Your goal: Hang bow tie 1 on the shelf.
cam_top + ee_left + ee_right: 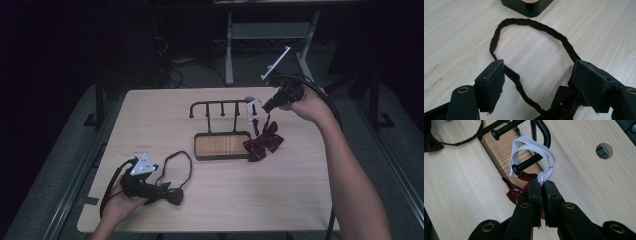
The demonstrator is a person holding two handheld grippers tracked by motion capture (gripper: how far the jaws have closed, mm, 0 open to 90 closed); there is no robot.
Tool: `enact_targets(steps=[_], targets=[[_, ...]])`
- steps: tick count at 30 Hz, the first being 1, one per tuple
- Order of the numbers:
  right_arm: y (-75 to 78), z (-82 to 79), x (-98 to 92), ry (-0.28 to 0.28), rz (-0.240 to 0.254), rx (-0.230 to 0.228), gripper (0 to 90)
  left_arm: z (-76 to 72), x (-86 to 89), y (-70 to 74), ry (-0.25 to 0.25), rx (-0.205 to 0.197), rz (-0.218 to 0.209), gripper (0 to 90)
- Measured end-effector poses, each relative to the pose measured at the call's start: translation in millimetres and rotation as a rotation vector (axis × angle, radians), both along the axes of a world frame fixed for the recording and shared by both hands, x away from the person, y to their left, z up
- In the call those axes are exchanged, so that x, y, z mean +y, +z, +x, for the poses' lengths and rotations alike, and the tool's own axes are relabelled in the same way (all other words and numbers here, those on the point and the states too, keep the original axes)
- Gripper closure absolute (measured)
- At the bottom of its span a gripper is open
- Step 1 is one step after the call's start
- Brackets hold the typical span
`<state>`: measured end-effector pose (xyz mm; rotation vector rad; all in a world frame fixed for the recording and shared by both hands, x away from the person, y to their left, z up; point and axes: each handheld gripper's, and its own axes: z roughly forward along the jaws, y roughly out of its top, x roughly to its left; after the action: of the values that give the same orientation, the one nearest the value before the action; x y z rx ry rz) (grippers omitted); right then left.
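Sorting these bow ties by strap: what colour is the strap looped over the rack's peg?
White, clearest in the right gripper view.

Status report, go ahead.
Right hand-held gripper shut on white strap, looped over rack peg. Left hand-held gripper open around dark bow tie. Nothing blocking.

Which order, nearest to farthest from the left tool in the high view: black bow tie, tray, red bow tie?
From the left tool:
1. Black bow tie, right at the tool, near edge of the table.
2. Tray, mid-table, up and right.
3. Red bow tie, just right of the tray.
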<state>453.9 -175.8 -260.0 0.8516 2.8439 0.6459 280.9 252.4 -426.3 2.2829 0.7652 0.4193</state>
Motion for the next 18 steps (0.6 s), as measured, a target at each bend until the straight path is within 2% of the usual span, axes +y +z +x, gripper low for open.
enact_targets(steps=[18], targets=[[-19.0, 8.3, -1.6, -0.010, 0.027, 0.026, 85.3, 0.4, -0.2, -0.7, -0.001, 0.004, -0.001, 25.4]])
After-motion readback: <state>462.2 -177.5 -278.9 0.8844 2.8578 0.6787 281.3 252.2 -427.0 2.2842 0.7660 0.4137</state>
